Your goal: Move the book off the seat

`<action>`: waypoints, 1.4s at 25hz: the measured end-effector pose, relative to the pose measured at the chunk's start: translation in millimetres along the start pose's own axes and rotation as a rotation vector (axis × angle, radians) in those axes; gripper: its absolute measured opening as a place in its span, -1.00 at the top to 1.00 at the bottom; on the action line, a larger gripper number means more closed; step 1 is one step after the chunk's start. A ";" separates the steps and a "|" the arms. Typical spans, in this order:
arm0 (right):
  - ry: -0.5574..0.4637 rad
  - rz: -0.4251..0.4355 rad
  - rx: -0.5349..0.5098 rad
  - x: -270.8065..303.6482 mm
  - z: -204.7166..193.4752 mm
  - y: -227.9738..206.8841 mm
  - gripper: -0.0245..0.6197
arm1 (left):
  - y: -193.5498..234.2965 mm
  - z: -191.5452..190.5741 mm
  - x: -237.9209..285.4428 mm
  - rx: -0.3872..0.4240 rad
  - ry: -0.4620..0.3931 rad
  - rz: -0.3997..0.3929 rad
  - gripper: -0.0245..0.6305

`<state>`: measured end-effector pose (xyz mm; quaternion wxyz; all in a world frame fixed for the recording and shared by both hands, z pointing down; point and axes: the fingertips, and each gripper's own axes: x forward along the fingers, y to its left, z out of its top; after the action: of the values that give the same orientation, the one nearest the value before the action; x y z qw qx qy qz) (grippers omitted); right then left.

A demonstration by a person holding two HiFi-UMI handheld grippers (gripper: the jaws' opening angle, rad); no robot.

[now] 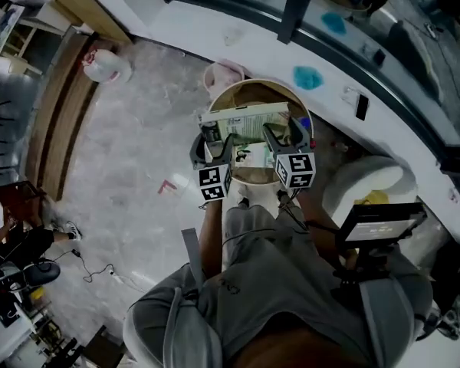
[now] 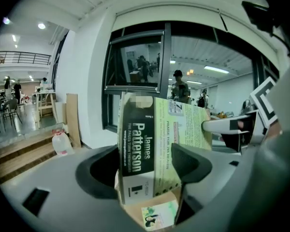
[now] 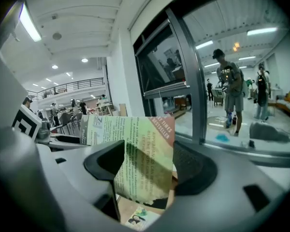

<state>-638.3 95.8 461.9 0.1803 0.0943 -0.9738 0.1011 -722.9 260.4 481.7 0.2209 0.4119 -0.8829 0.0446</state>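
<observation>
Green paperback book with a black spine (image 1: 248,121) is off the flat and standing on edge over the round, pale wooden seat with a raised rim (image 1: 249,83). I cannot tell whether its lower edge touches the wood. Left gripper (image 2: 147,166) has its jaws closed across the spine end, and right gripper (image 3: 145,166) is closed on the far end, so each pair stands fairly wide around the book. A small printed photo card (image 2: 159,216) lies on the seat below. The main risk is the two hands drifting out of step on the way clear. That would twist the soft cover, letting one end slip from the pads and drop onto the seat. A low exit could clip the rim or drag the card.
</observation>
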 end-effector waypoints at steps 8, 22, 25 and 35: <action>0.199 -0.063 0.075 45.2 -193.5 -20.8 -0.03 | 9.8 -194.5 55.4 -0.089 0.259 -0.042 -0.12; 0.491 -0.205 0.157 66.8 -443.2 -74.3 -0.06 | -17.1 -436.9 120.4 -0.173 0.636 -0.118 -0.12; 0.542 -0.211 0.122 80.6 -471.1 -80.6 -0.06 | -13.1 -459.2 133.2 -0.204 0.646 -0.078 -0.13; 0.550 -0.219 0.003 91.6 -463.3 -75.9 -0.05 | -1.8 -449.7 142.5 -0.119 0.569 -0.011 -0.13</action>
<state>-551.8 116.3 931.9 0.4470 0.1682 -0.8724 0.1040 -643.0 275.6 946.4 0.4836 0.3739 -0.7843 0.1054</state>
